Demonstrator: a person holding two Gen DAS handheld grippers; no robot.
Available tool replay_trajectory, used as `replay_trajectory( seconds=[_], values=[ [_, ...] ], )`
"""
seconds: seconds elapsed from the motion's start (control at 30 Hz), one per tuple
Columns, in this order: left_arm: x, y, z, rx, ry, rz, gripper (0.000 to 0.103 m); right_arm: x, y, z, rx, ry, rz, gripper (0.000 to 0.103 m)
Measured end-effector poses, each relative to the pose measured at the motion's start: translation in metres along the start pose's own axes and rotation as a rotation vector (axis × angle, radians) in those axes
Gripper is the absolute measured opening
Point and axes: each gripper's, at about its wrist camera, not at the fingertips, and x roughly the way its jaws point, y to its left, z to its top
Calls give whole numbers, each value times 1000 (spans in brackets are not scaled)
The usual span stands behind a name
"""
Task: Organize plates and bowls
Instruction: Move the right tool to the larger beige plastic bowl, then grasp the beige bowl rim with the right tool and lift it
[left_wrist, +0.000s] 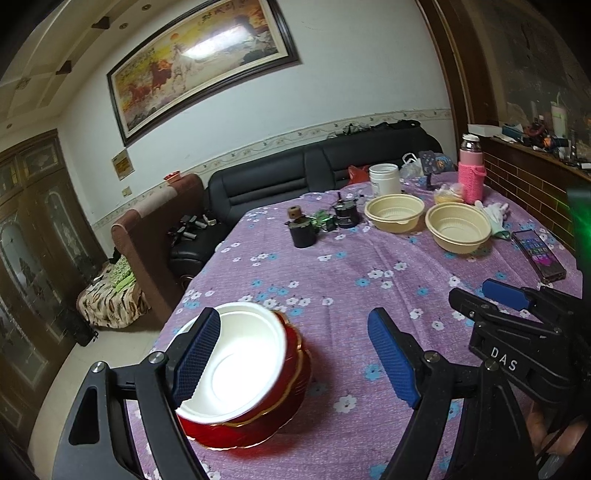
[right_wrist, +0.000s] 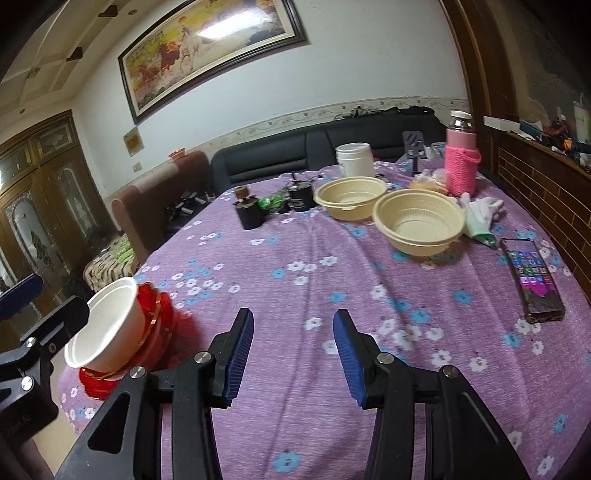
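Observation:
A white bowl (left_wrist: 236, 362) sits tilted on a stack of red gold-rimmed dishes (left_wrist: 280, 417) near the table's left edge. In the right wrist view the bowl (right_wrist: 107, 325) and the red stack (right_wrist: 162, 325) lean to the left. My left gripper (left_wrist: 295, 354) is open. Its left pad overlaps the white bowl's near rim, and its right pad stands well clear of the stack. I cannot tell whether the left pad touches the bowl. My right gripper (right_wrist: 293, 354) is open over bare cloth with nothing between its pads. Two cream bowls (right_wrist: 351, 197) (right_wrist: 419, 221) stand far right.
A phone (right_wrist: 532, 280) lies at the right, beside a white glove (right_wrist: 480, 218). At the back of the purple flowered tablecloth (right_wrist: 314, 280) stand a pink-sleeved bottle (right_wrist: 461, 162), a white jar (right_wrist: 354, 158) and small black parts (right_wrist: 251, 212). A black sofa (right_wrist: 280, 155) is beyond.

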Motion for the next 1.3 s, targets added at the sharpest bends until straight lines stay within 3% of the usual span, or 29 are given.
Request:
replay_trajectory(
  seconds=[0.13, 0.27, 0.43, 0.6, 0.9, 0.97, 1.03, 1.1, 1.23, 1.27, 1.3],
  values=[
    [11, -3, 19, -12, 45, -103, 82, -5, -31, 8, 21, -7, -69, 49],
    [33, -2, 51, -71, 122, -277, 82, -14, -76, 21, 83, -15, -157, 49],
    [55, -13, 88, -106, 158, -378, 82, -19, -138, 44, 198, -15, -235, 49],
    [92, -45, 121, -102, 218, -478, 82, -5, -169, 67, 239, -8, -273, 49],
    [195, -112, 137, -106, 358, -500, 81, 71, -199, 93, 323, 94, -224, 48],
    [217, -124, 134, -117, 397, -514, 77, 90, -205, 96, 344, 119, -221, 48],
    [234, -131, 131, -123, 426, -523, 62, 110, -213, 99, 363, 146, -224, 48],
    [250, -138, 126, -125, 461, -541, 56, 129, -221, 100, 390, 176, -225, 48],
    [271, -142, 117, -138, 495, -538, 54, 157, -233, 94, 454, 225, -205, 48],
    [273, -143, 117, -140, 498, -535, 54, 161, -234, 93, 468, 232, -197, 42],
    [276, -143, 115, -144, 503, -532, 54, 164, -235, 91, 478, 235, -185, 26]
  ],
)
